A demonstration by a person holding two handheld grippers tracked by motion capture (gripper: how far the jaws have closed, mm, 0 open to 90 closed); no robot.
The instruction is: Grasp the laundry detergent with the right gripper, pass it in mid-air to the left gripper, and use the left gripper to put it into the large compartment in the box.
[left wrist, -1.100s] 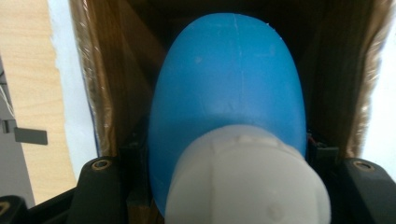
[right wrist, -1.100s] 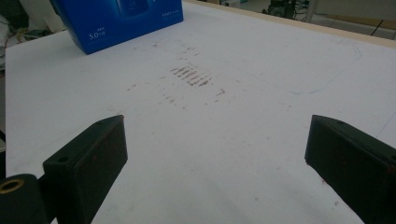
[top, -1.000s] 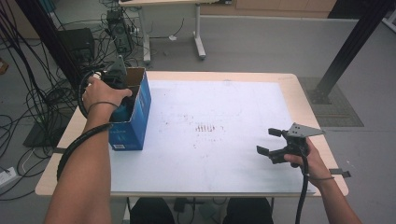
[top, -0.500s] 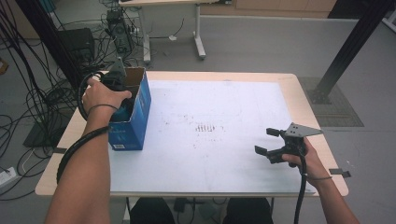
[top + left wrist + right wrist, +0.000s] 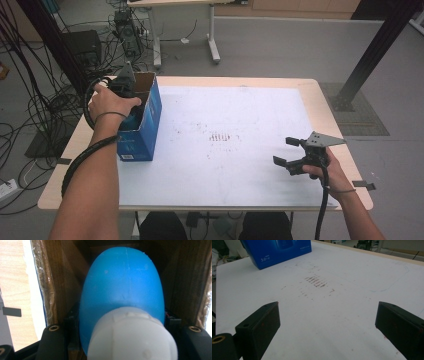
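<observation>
- Right gripper (image 5: pixel 289 156) near the table's front right, jaws spread wide, nothing between them, over the white sheet (image 5: pixel 240 150).
- Left gripper (image 5: pixel 131 102) plunged into the open blue carton (image 5: pixel 145 127) at far left.
- There, clamped on a blue bottle (image 5: pixel 122 285) with white cap (image 5: pixel 131 337), apparently; pads hidden behind it.
</observation>
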